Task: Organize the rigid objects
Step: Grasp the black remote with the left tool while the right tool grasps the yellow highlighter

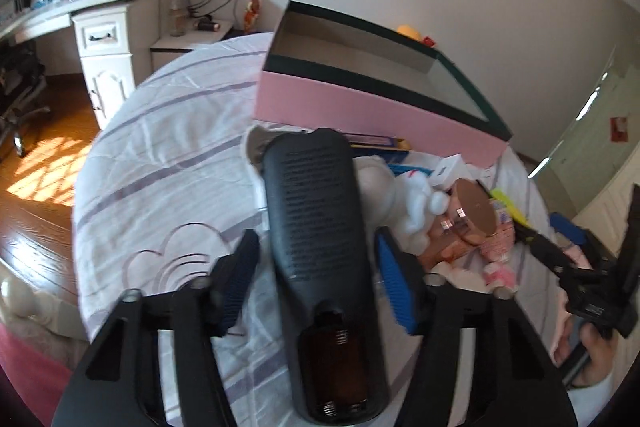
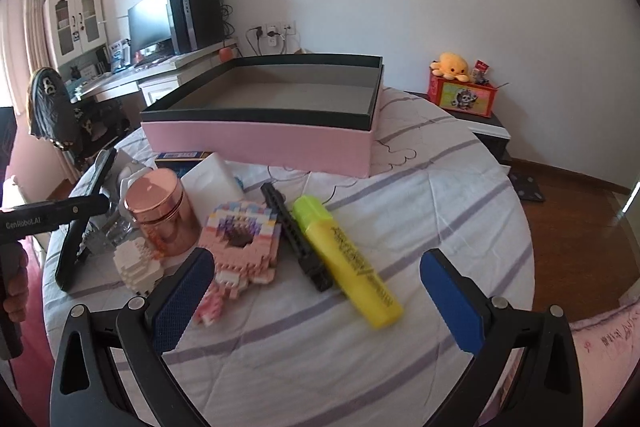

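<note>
Long black plastic remote-control body (image 1: 320,227), battery cover off so the spring bay shows, lies between the two blue-padded fingers of the left gripper (image 1: 316,279). Clear gaps show on both sides of it; pads not pressing, so jaws read as apart around it, not clamped. In the right wrist view the same body (image 2: 82,223) looks propped at a tilt on the striped white bedsheet (image 2: 400,227), at the left edge of the clutter.

Right gripper (image 2: 316,301): jaws wide apart, nothing between them, hovering over the sheet near the yellow highlighter marker (image 2: 346,259), which lies just beside a black ridged plastic bar (image 2: 296,237).

Other loose items: copper-coloured metal tin (image 2: 162,215); pink-and-white brick-built figure (image 2: 244,239); white brick-built figure (image 2: 138,265). Large open pink box with dark green rim (image 2: 256,141) stands behind them, apparently empty, the likely destination.

Risks, as judgement:
- Remote is smooth and tapers; a close that lands off-centre could twist or squirt it out.
- Its far end rests near the white figure; lifting may drag or topple that.
- Open battery bay offers poor purchase if pads land there.

Unclear: what props the remote; printed text on its back unreadable; items under the tin partly hidden; motion blur in left view.
</note>
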